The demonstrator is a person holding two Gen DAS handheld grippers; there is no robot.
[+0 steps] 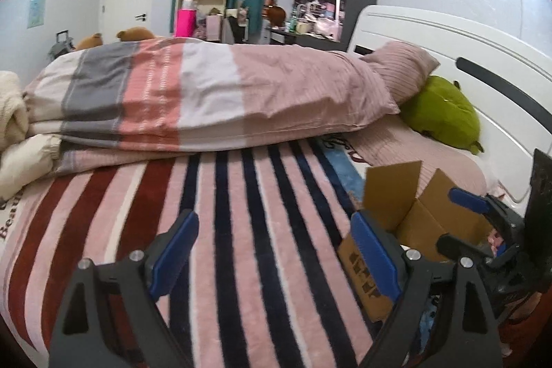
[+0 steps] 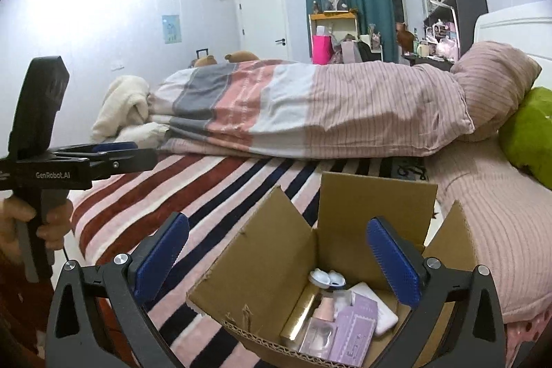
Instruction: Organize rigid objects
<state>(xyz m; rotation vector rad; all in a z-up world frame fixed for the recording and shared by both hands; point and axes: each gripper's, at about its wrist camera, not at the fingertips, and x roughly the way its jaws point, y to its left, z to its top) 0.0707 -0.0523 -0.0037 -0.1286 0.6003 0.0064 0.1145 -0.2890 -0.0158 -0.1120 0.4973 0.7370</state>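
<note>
An open cardboard box (image 2: 276, 264) stands on the striped blanket (image 2: 193, 195) near the bed's front edge. Inside lie several small items: a white contact-lens case (image 2: 326, 278), a gold tube (image 2: 300, 316), a purple carton (image 2: 355, 330) and a white case (image 2: 379, 309). My right gripper (image 2: 276, 261) is open and empty, hovering over the box. My left gripper (image 1: 272, 257) is open and empty above the blanket, left of the box (image 1: 424, 216). The left gripper also shows side-on in the right wrist view (image 2: 114, 150).
A folded striped quilt (image 1: 193, 95) lies across the bed behind the blanket. A pink pillow (image 1: 400, 68) and a green plush (image 1: 445, 112) rest by the white headboard (image 1: 448, 43). A cream fleece (image 2: 124, 106) is bunched at the quilt's far end. Shelves stand behind.
</note>
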